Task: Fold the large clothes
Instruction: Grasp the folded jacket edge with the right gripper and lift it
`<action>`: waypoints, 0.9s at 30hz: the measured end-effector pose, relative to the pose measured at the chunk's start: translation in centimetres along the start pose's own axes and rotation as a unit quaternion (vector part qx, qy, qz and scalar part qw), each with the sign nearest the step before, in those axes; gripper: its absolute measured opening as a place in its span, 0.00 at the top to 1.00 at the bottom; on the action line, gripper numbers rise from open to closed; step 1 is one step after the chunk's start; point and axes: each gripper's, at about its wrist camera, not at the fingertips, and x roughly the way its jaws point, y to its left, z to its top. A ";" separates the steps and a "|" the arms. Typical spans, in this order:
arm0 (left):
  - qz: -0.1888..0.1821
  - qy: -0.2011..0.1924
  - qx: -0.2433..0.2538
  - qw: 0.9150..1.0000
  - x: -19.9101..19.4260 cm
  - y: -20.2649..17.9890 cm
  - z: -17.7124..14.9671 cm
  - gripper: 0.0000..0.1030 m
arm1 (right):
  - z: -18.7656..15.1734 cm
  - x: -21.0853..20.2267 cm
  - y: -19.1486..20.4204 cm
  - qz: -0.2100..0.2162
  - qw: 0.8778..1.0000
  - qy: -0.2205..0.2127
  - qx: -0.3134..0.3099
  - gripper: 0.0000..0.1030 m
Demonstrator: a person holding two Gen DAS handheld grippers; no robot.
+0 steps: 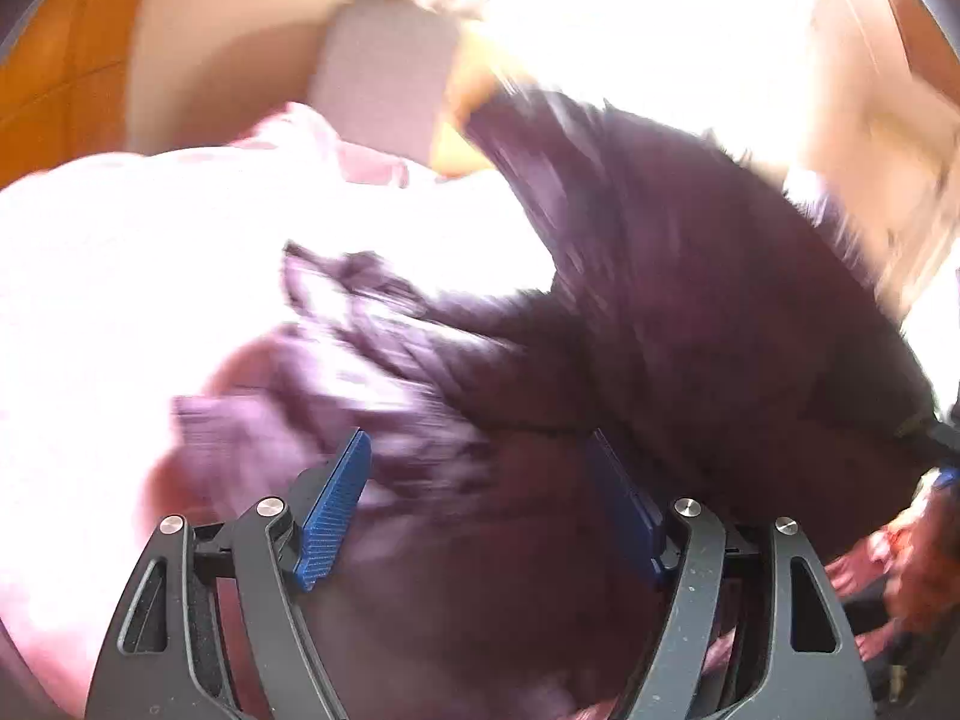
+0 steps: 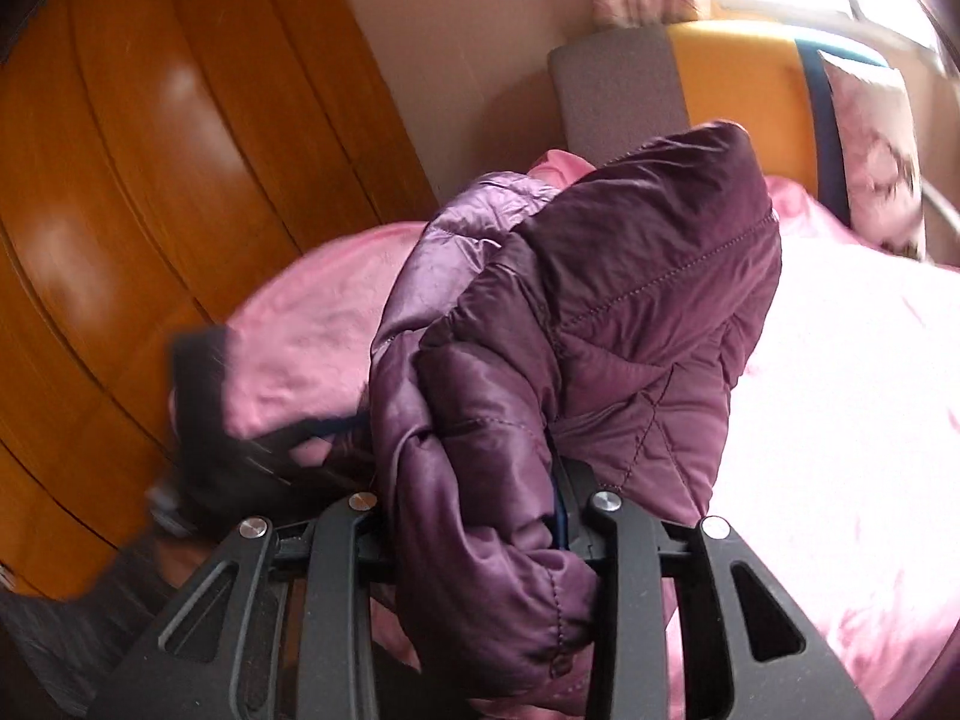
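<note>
The purple quilted jacket (image 2: 576, 324) is seen lifted in a bunch above the pink bed (image 2: 840, 396), a thick wad of it clamped in the right tool (image 2: 480, 516), whose jaws are drawn close on the padding. The left tool (image 1: 480, 510) is held wide apart with nothing gripped, dark jacket fabric (image 1: 660, 300) lying blurred just ahead of its blue pads (image 1: 336, 516). The shell is judged light, puffy and slick (satin sheen, so slipping is likely), collapsing wherever it is unsupported. A firmer hold is expected at a stitched seam or hem edge than on the bulging panels.
</note>
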 end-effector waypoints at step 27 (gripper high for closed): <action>-0.124 0.090 -0.009 0.988 0.8 1.6 5.1 0.84 | -4.5 2.8 5.9 0.149 0.979 0.009 -0.140 0.02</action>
